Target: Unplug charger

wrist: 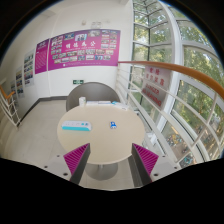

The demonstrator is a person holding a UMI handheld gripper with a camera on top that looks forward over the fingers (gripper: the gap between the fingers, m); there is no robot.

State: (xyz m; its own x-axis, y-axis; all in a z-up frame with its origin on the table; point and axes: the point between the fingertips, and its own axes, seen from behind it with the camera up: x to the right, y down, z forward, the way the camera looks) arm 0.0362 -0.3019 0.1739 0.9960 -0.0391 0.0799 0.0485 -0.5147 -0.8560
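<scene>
A round white table (100, 140) stands just ahead of my gripper (112, 160). On its top lie a small white and blue object (77, 126) and a smaller white object with a blue mark (115, 125); I cannot tell which is the charger. My gripper is open, with its pink pads (145, 158) wide apart, and nothing is between them. Both fingers hover over the near edge of the table, well short of the two objects.
A grey chair (87, 95) stands behind the table. A wall with pink posters (85, 48) is beyond. A wooden handrail (170, 68) and tall windows (185, 90) run along the right side. The floor (35, 125) to the left is pale tile.
</scene>
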